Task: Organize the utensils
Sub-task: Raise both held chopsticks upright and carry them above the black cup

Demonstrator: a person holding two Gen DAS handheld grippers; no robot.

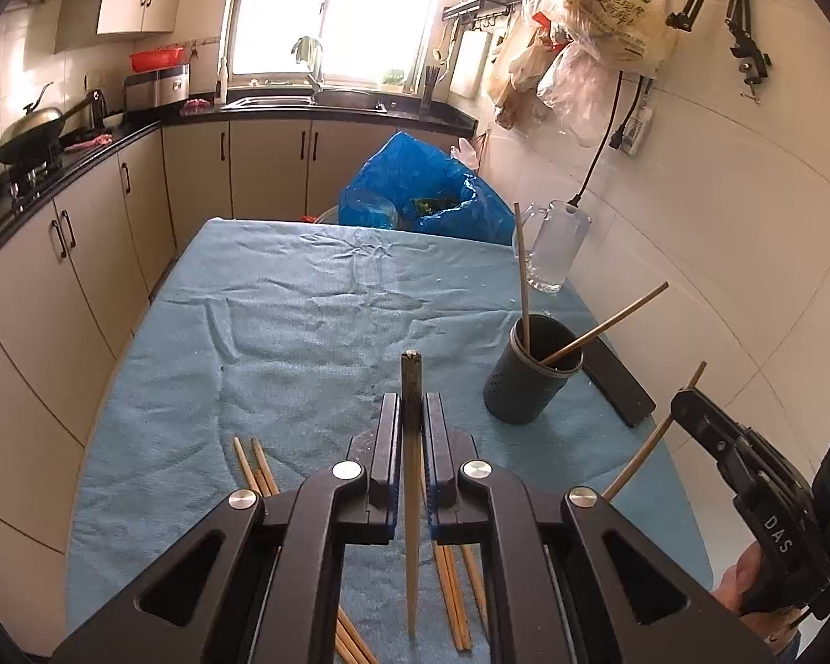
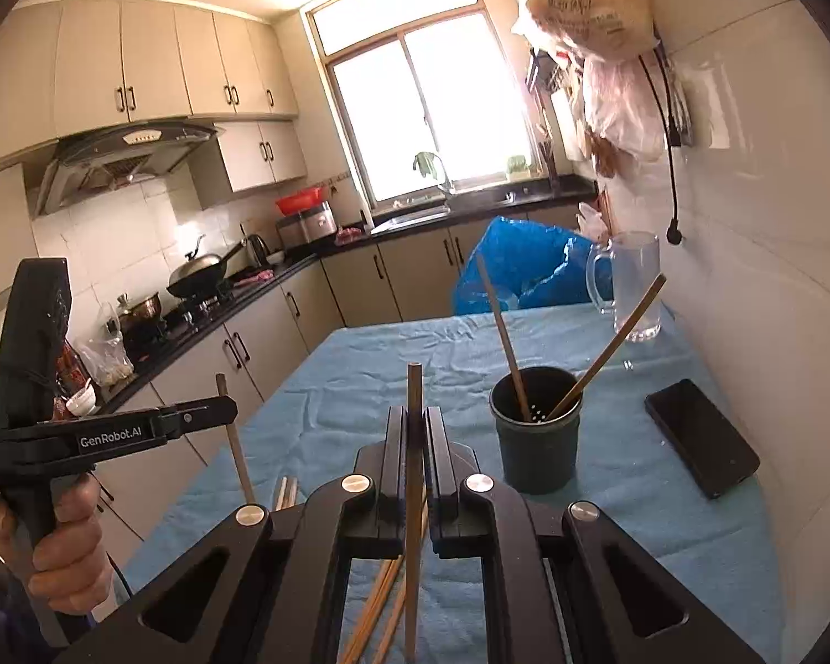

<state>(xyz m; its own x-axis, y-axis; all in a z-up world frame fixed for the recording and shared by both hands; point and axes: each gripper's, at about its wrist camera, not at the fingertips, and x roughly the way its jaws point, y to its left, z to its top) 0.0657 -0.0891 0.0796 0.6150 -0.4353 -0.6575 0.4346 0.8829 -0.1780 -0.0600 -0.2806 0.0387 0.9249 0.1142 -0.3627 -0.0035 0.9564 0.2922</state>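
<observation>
- Each tool has 1 chopstick pinched between its fingers. The left tool (image 1: 412, 415) is clamped on a pale wooden chopstick (image 1: 412, 525) that stands pretty much upright, thick end sticking up past the fingertips, thin end pointing down toward the counter.
- Same deal on the right: the right tool (image 2: 414, 431) is closed on its own chopstick (image 2: 414, 498), darker brown at the top, also close to vertical.
- The rest of the loose chopsticks (image 1: 454, 592) lie in a messy bunch on the blue cloth (image 1: 304, 304) covering the counter, right under both tools.
- Dark round holder (image 2: 537, 437) stands on the cloth, off to the right of both tools. It's got 2 chopsticks in it: 1 leans left against the rim, the other tilts way out to the right. You can see little drain holes in its bottom.
- Behind it, near the wall, an empty-looking glass mug (image 2: 633, 288), and a black phone (image 2: 703, 437) lying flat just right of the holder.
- A blue plastic bag (image 1: 426, 188) sits past the far end of the counter.
- Both tools are held side by side above the near end of the counter, each one visible in the other's view, with a bare hand (image 2: 66, 548) wrapped around the left grip.
</observation>
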